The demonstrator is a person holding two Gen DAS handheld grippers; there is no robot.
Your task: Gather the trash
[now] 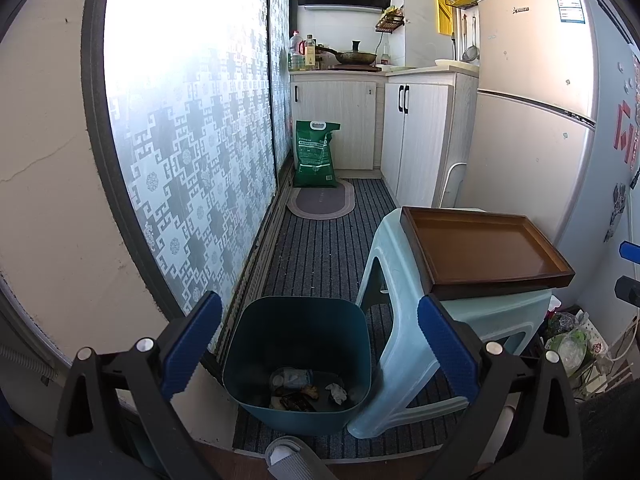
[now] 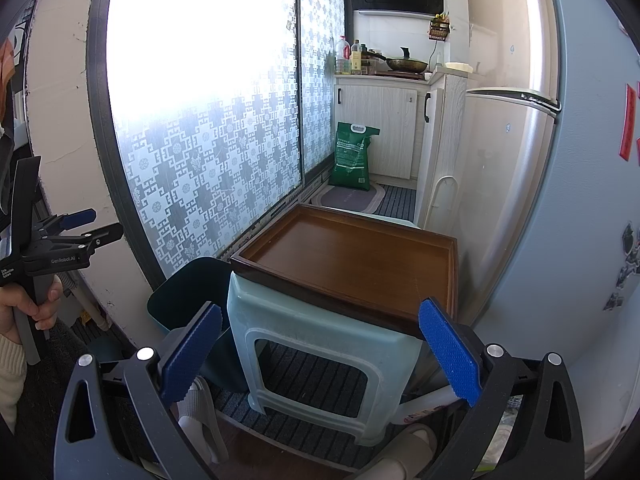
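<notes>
- Looking down from the left wrist view: dark teal plastic trash bin [image 1: 300, 356] sits on the striped grey floor mat [image 1: 320, 240], at 6 o'clock in frame, touching the pale blue-green plastic stool [image 1: 404, 344] on its 3 o'clock side.
- Bin contents: white crumpled tissue [image 1: 336, 393], a clear plastic wrapper or cup [image 1: 290, 378], and dark brownish scraps [image 1: 298, 398] — can't tell exactly what those are.
- Handling guess: all of it reads as light, soft, crushable. Tissue will compress, so pinch mid-body. Clear plastic is likely slippery; take a crumpled edge. Scraps may be crumbly or greasy, so use gentle force.
- Bin itself: stiff thin wall, light. Best hold is probably the rim at 12 o'clock, one finger inside, one outside.
- Brown wooden rectangular tray [image 2: 348, 256] on the stool top shows nothing on it, so no pickup left there, I'd judge.
- Left gripper [image 1: 318, 340]: fingers spread wide, holding nothing, angled downward over the bin mouth. In the right wrist view it shows at 9 o'clock [image 2: 90, 226], held level in a bare hand [image 2: 38, 306].
- Right gripper [image 2: 320, 350]: fingers spread wide, empty, pointed at the stool's near edge, tilted slightly down.
- Bright patterned frosted glass door [image 2: 208, 152] at 10 o'clock; glare doesn't hide the bin.
</notes>
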